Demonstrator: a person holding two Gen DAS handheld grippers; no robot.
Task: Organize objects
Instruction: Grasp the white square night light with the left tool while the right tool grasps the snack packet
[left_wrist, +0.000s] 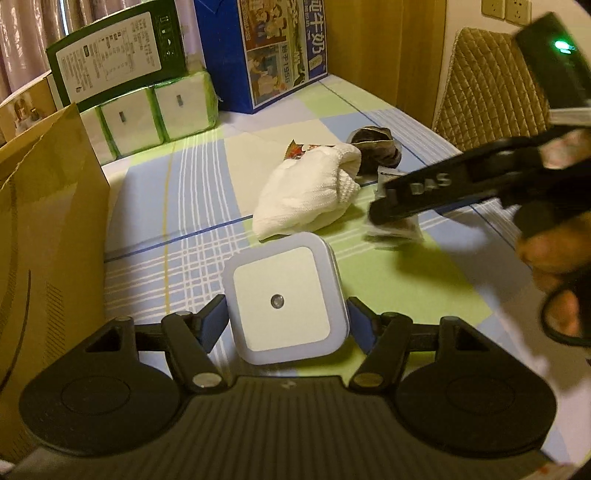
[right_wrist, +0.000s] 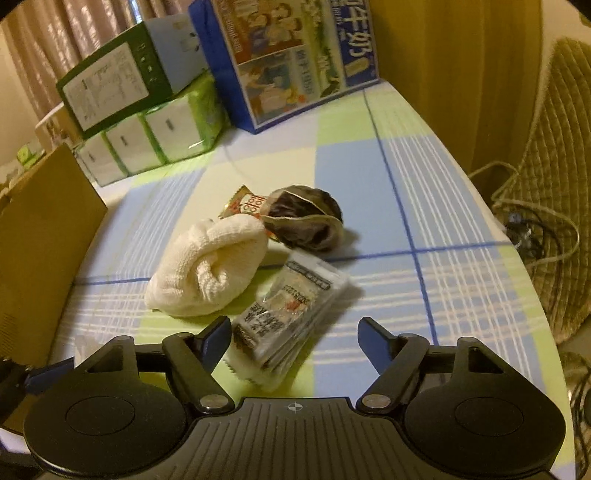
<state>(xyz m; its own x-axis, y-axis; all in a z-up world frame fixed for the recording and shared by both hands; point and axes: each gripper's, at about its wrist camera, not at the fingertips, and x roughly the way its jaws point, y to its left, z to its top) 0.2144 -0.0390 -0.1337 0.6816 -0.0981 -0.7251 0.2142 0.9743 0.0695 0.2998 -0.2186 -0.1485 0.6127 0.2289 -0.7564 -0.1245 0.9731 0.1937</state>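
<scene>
Left tongs (left_wrist: 286, 314) clench a night light (left_wrist: 286, 299) above the bench (left_wrist: 424, 273); right tongs (right_wrist: 293, 332), released, straddle a packet stack (right_wrist: 291, 314). Centring before squeezing should keep packets from fanning.

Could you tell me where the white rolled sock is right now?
The white rolled sock lies mid-table, touching the dark sock behind it, with the silver packet at its right.
</scene>
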